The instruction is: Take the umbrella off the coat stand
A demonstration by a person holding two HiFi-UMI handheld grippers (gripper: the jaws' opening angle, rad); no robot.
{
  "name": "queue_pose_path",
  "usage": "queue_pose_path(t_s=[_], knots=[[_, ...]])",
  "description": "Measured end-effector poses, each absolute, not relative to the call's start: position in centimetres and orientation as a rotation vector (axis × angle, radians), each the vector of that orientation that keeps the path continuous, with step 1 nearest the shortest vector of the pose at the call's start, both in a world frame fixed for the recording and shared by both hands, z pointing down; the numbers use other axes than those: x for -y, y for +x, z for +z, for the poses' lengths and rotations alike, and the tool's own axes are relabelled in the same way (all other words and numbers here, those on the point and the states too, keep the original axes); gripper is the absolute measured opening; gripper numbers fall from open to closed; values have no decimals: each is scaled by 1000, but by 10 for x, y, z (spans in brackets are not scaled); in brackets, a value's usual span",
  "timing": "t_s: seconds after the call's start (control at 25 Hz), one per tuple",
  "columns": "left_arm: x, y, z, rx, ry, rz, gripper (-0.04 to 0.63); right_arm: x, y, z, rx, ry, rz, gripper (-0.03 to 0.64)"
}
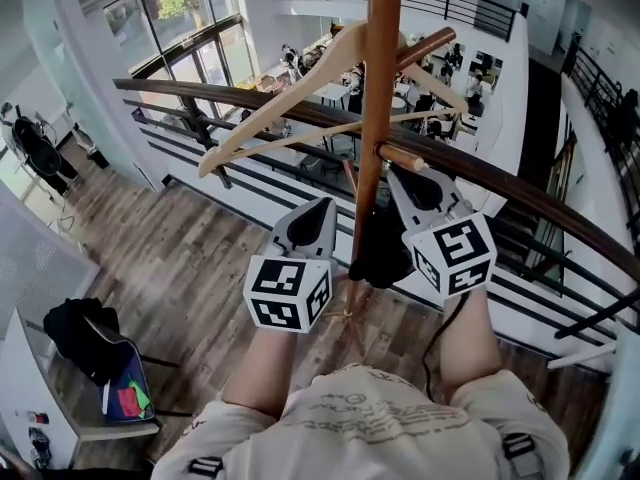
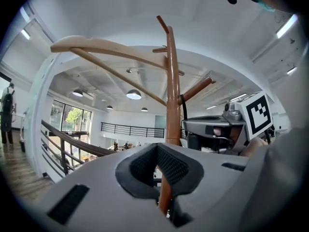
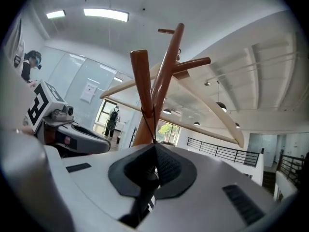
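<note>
right gripper pinching the black umbrella, hung by its cord from a stand peg; left gripper pressed together beside the pole.

right gripper jaws pinched on black cord | cord looped over coat stand peg | wooden hanger behind

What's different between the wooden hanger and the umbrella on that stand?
The hanger is pale wood; the umbrella is black. The hanger sits high on the coat stand, while the umbrella dangles lower, its cord looped over a peg. No gripper touches the hanger, whereas the right gripper has its jaws shut on the umbrella's cord. Both hang from the same stand.
</note>
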State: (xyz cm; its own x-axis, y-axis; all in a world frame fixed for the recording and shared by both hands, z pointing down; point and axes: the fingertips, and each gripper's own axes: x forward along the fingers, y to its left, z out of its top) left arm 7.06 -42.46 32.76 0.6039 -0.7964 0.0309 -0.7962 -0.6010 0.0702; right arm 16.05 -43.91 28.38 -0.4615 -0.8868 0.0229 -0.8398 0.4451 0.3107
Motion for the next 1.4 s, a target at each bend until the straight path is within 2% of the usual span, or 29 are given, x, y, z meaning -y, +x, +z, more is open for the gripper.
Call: queue_pose_path(t_s=[0.88,1.4], knots=[[418,65,327,1377,2743,-8,5,395,157,249,2629,1598,-441,2],[411,78,327,1314,2753,-49,5,361,187,241,2657,1737,-384,2]])
